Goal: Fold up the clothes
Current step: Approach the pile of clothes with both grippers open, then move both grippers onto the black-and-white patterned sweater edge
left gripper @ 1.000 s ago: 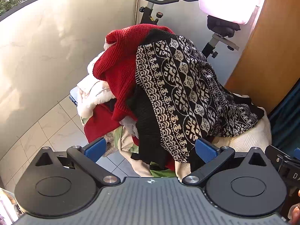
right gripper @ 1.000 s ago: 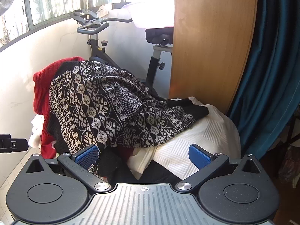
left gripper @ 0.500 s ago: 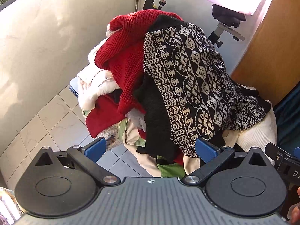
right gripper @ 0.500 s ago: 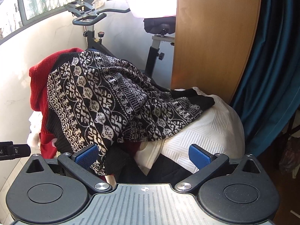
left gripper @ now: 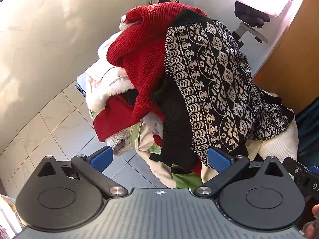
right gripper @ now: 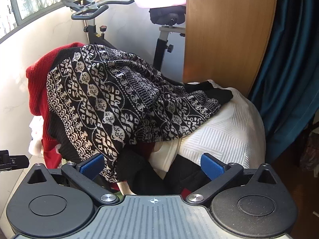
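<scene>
There are two hand-held grippers, and each has two blue finger pads. The left gripper (left gripper: 159, 158) has its fingers spread wide with nothing between them, and the right gripper (right gripper: 152, 165) is spread wide the same way, holding nothing. Just in front of both sits one big pile of clothes. On top lies one black knit sweater with a white pattern (left gripper: 215, 91), which hangs down close to the left gripper's right pad (left gripper: 218, 159). To its left is one thick red knit sweater (left gripper: 145, 59). Under that is one flat dark red cloth (left gripper: 113, 119), one fluffy white garment (left gripper: 105, 87) and one cream and green striped cloth (left gripper: 145, 139). One white quilted cloth (right gripper: 223, 135) lies under the patterned sweater, ahead of the right gripper's right pad (right gripper: 210, 166). Only the left view shows the pale floor tiles (left gripper: 59, 123), the fluffy white garment spread out and a fingertip (left gripper: 315, 211) at the right edge. Only the right view shows the window (right gripper: 30, 0), the dark blue curtain (right gripper: 289, 69) and the exercise bike's handlebars (right gripper: 87, 10). Both views show the tall wooden board (right gripper: 225, 29) behind the pile.
</scene>
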{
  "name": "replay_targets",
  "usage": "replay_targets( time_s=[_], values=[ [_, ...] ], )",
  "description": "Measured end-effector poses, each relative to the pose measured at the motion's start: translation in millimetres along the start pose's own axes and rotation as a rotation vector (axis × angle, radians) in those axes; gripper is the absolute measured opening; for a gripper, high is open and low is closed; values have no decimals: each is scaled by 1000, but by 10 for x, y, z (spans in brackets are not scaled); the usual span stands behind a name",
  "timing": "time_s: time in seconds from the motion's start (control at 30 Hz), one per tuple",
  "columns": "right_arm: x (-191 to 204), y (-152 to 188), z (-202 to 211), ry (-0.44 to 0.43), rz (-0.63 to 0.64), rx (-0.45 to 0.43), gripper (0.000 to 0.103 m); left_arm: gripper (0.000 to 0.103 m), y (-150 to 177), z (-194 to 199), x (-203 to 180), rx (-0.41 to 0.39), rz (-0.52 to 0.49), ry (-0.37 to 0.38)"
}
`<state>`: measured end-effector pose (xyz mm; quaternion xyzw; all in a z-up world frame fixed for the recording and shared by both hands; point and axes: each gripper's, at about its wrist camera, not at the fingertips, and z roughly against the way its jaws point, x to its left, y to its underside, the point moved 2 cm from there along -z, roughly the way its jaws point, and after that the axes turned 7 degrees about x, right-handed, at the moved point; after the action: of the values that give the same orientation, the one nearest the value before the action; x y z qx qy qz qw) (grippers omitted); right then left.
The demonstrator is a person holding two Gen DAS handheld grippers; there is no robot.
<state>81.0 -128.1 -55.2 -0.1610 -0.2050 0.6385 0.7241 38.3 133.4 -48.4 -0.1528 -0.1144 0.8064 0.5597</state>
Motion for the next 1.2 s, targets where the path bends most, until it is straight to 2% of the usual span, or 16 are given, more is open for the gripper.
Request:
replay_targets(
  time_s=[0.27,0.43,0.77,0.97,1.2],
  values=[
    [203,-62,-99,12,-17,1,102,103,-213,-175,83,29,-53,46],
    [311,-103,-223,48,-62,23,102,103,-364,-347,152,58,-109,66],
    [470,-352,-521,63,-174,-22,102,103,-1017,-657,33,-64,-341,103],
    [540,-538,-846,64,-136,-47,102,103,-1315,-988,-149,-80,-372,98],
    [511,-753,-1289,9,-142,-61,102,103,-1444,-1351,-252,-67,-361,97]
  ],
)
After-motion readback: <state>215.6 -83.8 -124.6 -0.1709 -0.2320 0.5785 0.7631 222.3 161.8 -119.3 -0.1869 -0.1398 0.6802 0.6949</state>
